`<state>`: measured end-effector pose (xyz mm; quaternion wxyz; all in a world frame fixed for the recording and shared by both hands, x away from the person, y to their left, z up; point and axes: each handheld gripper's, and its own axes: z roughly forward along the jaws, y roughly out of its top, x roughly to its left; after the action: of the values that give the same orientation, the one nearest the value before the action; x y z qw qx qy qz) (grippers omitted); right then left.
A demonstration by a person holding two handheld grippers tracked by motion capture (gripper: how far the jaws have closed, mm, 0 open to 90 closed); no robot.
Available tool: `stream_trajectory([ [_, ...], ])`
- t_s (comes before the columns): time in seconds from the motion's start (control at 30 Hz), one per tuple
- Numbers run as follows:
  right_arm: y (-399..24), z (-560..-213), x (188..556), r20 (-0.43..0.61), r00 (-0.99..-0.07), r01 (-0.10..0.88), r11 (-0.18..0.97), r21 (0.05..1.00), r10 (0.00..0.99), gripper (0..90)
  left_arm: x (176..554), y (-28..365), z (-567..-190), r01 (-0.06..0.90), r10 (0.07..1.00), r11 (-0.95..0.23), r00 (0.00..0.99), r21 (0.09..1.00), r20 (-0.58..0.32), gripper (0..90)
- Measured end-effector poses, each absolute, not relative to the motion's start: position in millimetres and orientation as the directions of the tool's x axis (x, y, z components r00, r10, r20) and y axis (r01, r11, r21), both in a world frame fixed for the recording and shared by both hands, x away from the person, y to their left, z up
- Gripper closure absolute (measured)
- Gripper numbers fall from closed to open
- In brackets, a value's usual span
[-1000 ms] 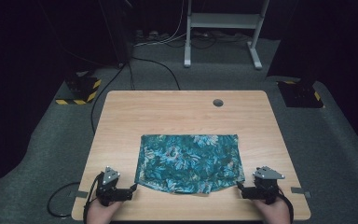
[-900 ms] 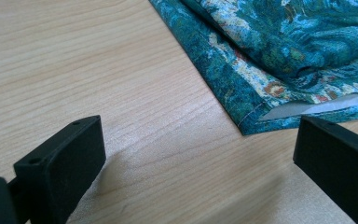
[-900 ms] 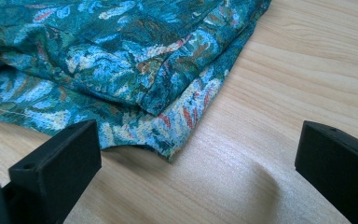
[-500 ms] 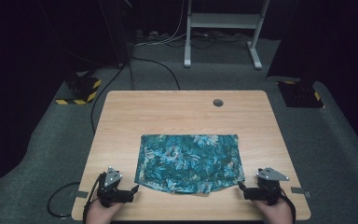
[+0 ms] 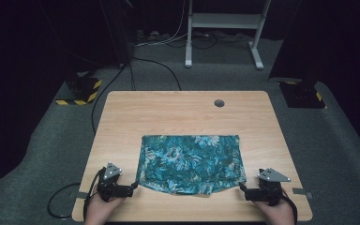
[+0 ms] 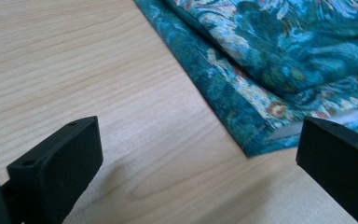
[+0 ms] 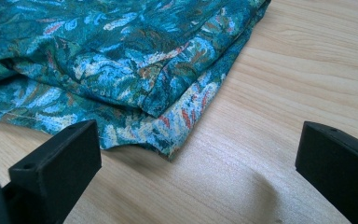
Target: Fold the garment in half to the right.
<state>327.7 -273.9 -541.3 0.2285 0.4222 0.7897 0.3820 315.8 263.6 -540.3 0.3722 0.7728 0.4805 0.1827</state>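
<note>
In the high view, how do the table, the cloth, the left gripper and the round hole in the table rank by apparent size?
1. Table, the largest.
2. Cloth.
3. Left gripper, far smaller than the cloth; the right gripper looks about equal to it.
4. Hole, the smallest.

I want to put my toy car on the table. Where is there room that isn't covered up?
The widest bare wood lies between the teal flowered cloth and the far edge of the table, beside the small round hole. Narrower bare strips run along the cloth's left and right sides. The near edge is crowded: both hand-held grippers, left and right, sit at the cloth's near corners.
</note>
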Motion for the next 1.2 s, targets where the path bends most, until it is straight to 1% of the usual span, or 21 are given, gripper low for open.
stream_trajectory([
  [0.2, -267.4, -538.6, 327.2, -0.039, -0.557, 0.483, 0.362, 0.798, 0.830, 0.0, 328.9, 261.8, -534.3, 0.596, 0.867, -0.268, 0.492, 0.757, -0.080, 1.0],
  [0.73, -242.8, -524.6, 323.6, -0.025, -0.591, 0.462, 0.363, 0.809, 0.806, 0.0, 360.4, 261.9, -500.0, 0.557, 0.865, -0.249, 0.496, 0.793, -0.077, 1.6],
  [0.87, -235.8, -520.4, 323.2, -0.022, -0.598, 0.455, 0.362, 0.814, 0.801, 0.0, 366.3, 261.8, -495.3, 0.552, 0.866, -0.248, 0.495, 0.796, -0.073, 1.6],
  [1.2, -214.4, -515.1, 324.0, -0.011, -0.616, 0.451, 0.364, 0.815, 0.787, 0.0, 378.1, 261.5, -492.7, 0.560, 0.868, -0.227, 0.488, 0.797, -0.096, 1.6],
])
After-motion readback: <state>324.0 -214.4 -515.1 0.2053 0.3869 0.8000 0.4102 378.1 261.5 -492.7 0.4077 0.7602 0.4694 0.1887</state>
